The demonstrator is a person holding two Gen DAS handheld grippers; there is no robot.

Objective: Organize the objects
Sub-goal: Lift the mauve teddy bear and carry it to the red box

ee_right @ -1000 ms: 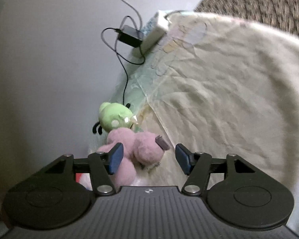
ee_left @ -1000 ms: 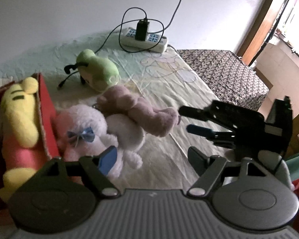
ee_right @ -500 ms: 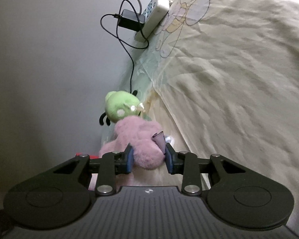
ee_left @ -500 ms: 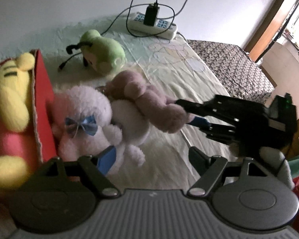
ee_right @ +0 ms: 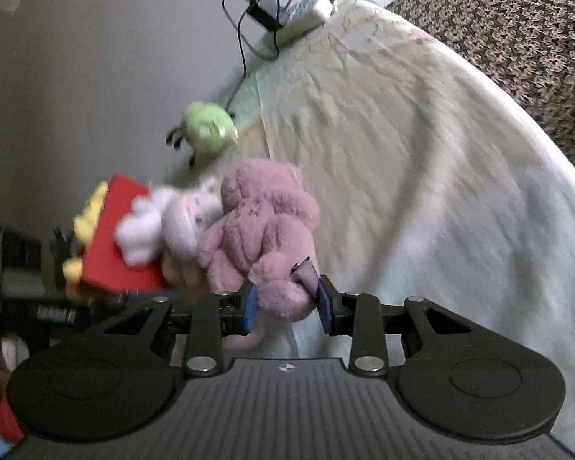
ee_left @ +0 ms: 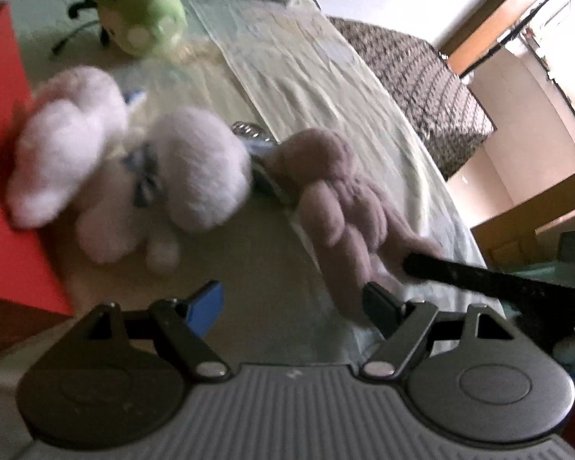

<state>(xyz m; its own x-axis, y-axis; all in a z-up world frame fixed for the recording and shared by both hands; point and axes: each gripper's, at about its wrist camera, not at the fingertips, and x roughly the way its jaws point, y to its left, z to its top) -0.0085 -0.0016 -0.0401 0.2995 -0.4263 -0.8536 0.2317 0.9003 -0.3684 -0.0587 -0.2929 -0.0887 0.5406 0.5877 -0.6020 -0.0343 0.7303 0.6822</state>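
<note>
A mauve plush toy (ee_right: 260, 222) hangs in my right gripper (ee_right: 287, 303), which is shut on one of its limbs. In the left wrist view the same mauve plush (ee_left: 341, 191) stretches toward the right gripper's black finger (ee_left: 479, 276). A white plush with a blue bow (ee_left: 134, 168) lies against the red box (ee_left: 4, 153). In the right wrist view the white plush (ee_right: 172, 222) leans on the red box (ee_right: 115, 237), which holds a yellow plush (ee_right: 86, 214). Further back lies a green plush (ee_left: 145, 27). My left gripper (ee_left: 293, 303) is open and holds nothing.
A pale sheet (ee_right: 421, 153) covers the bed. A white power strip (ee_right: 306, 15) with a black charger and cables lies by the wall. A patterned cloth (ee_right: 517, 38) covers the far end. Wooden furniture (ee_left: 536, 222) stands on the right.
My right gripper shut on the mauve plush and pulled it away from the white plush toward the near right. The left gripper moved closer to the toys and stayed open.
</note>
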